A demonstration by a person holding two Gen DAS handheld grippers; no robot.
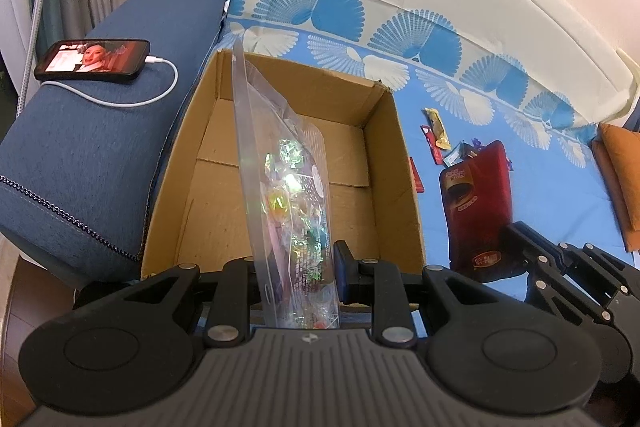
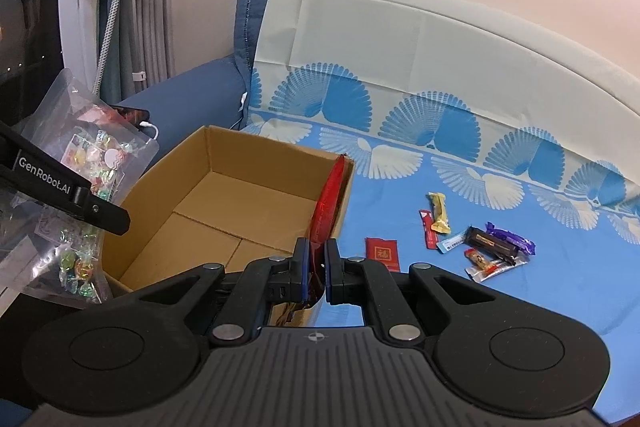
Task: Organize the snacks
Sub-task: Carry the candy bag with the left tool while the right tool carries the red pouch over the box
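Both grippers are loaded: left gripper (image 1: 296,267) clamps a clear plastic bag of wrapped candies (image 1: 292,195) above the open brown cardboard box (image 1: 394,163); right gripper (image 2: 316,263) pinches a flat red snack pouch (image 2: 328,199) at the box's right wall. Judged step: depositing. Next: lower, release inside.

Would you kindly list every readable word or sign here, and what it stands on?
"GenRobot.AI": on the left gripper arm, seen from the right wrist.
"福": on the red envelope.
Red pouch held by the right gripper: print too blurred.
Candy bag, snack bars, phone: unreadable.
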